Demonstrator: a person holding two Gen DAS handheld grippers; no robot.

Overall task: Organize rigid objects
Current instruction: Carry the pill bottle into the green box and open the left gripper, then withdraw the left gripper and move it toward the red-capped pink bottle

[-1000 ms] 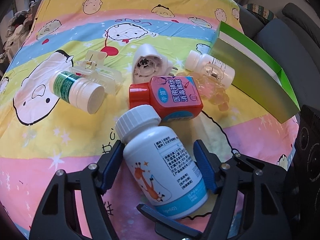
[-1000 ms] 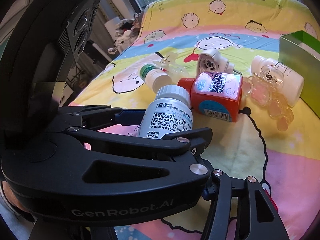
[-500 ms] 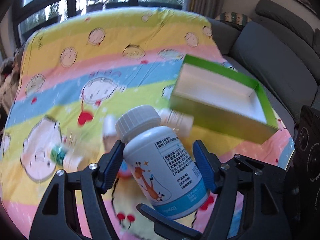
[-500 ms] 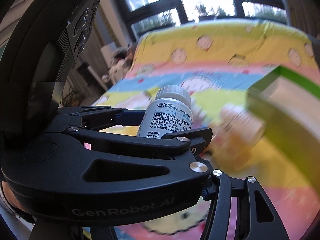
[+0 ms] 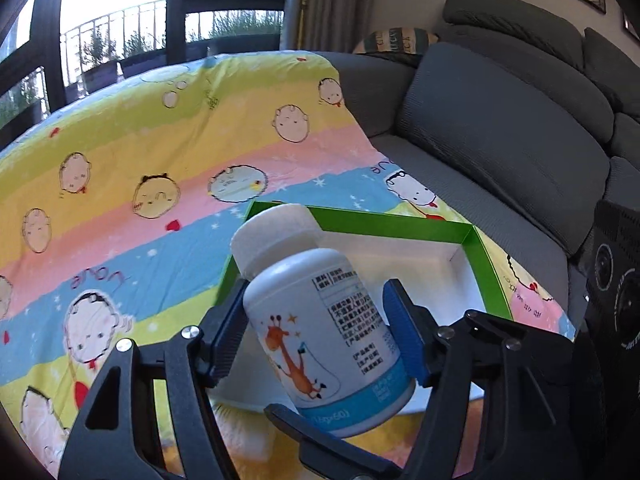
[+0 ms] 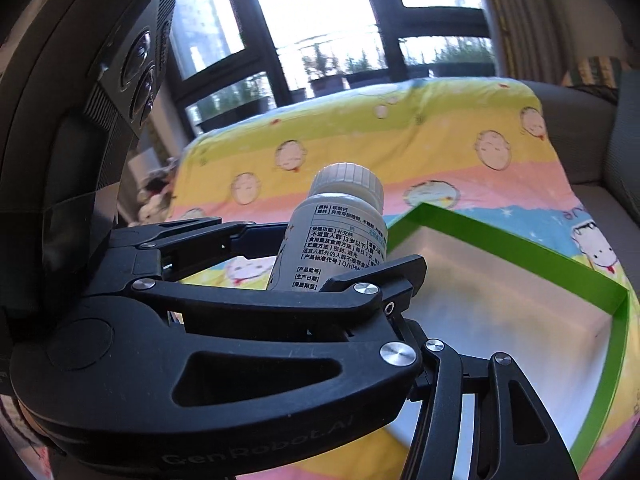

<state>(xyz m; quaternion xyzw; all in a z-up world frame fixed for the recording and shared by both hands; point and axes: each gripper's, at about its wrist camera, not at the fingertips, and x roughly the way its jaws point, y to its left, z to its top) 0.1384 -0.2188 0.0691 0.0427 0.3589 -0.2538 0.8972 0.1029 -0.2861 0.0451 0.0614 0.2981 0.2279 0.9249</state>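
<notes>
My left gripper (image 5: 316, 332) is shut on a white pill bottle (image 5: 320, 316) with a giraffe label and a white cap. It holds the bottle above the near left part of an open green box (image 5: 486, 268) with a white inside. In the right wrist view the left gripper (image 6: 328, 276) with the bottle (image 6: 340, 232) fills the left and middle, beside the green box (image 6: 520, 252). Only one black finger (image 6: 508, 412) of my right gripper shows at the bottom edge; I cannot tell how its jaws stand.
A striped cartoon blanket (image 5: 160, 168) covers the surface under the box. A grey sofa (image 5: 500, 120) stands to the right, and windows (image 5: 120, 8) are at the back. The other small objects are out of view.
My left gripper has lifted the bottle off the blanket and carried it right, over the green box. The other bottles and clips have left the view.
</notes>
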